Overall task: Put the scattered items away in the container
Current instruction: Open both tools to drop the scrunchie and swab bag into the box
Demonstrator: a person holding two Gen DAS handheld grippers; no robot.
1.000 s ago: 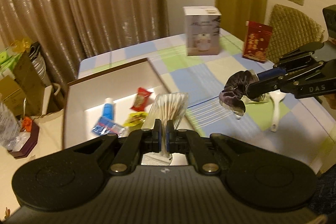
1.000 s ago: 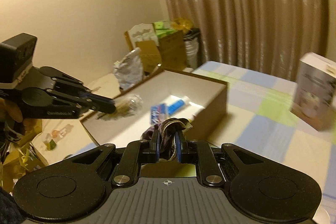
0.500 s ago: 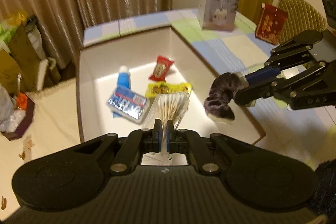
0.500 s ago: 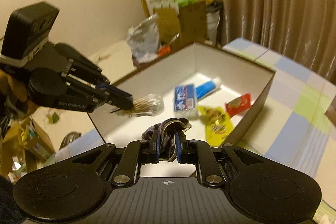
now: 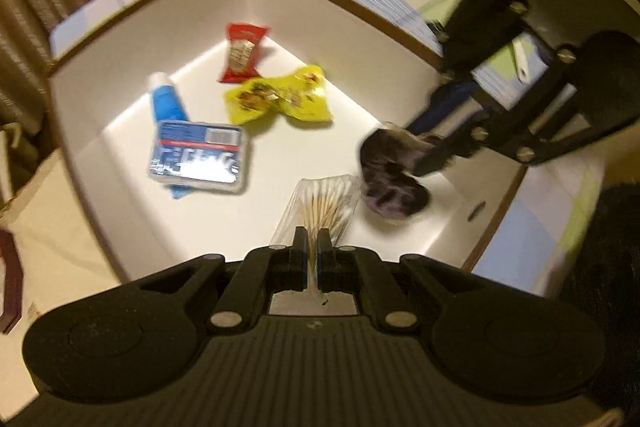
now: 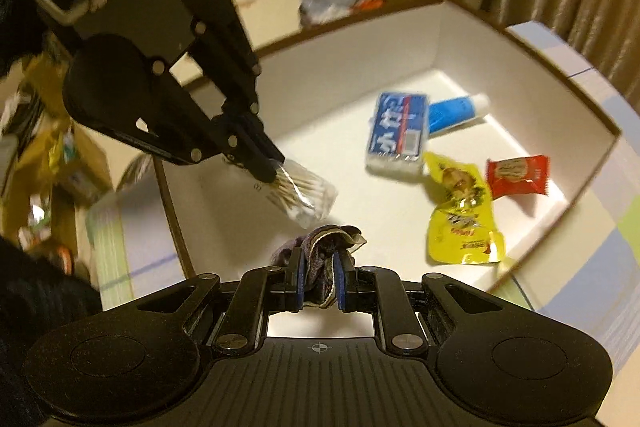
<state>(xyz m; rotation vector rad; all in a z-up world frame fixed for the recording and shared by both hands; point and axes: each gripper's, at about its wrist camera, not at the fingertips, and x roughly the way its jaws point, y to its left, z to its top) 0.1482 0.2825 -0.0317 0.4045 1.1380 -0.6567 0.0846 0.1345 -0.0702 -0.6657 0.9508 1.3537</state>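
Checked cloth covers the tabletop under your white box, and both your claws hang over its near end, tilted steeply down. Your left claw is clamped on a clear pack of cotton swabs; your right claw is clamped on a dark velvet scrunchie. Seen from the left wrist, the scrunchie sits just right of the swabs, the two nearly touching.

To finish this step well, lower each item close to the box floor before you let go, and keep the two apart so one claw does not knock the other. Aim for the bare near part of the box floor, which looks free. I judge the swab pack slippery and light, so part the left claw gently; the scrunchie may cling to the pads, so lift straight away.

Farther into the box lie a blue-and-white tissue pack resting partly on a blue tube, then a yellow sachet, and farthest a red snack packet near the back corner.
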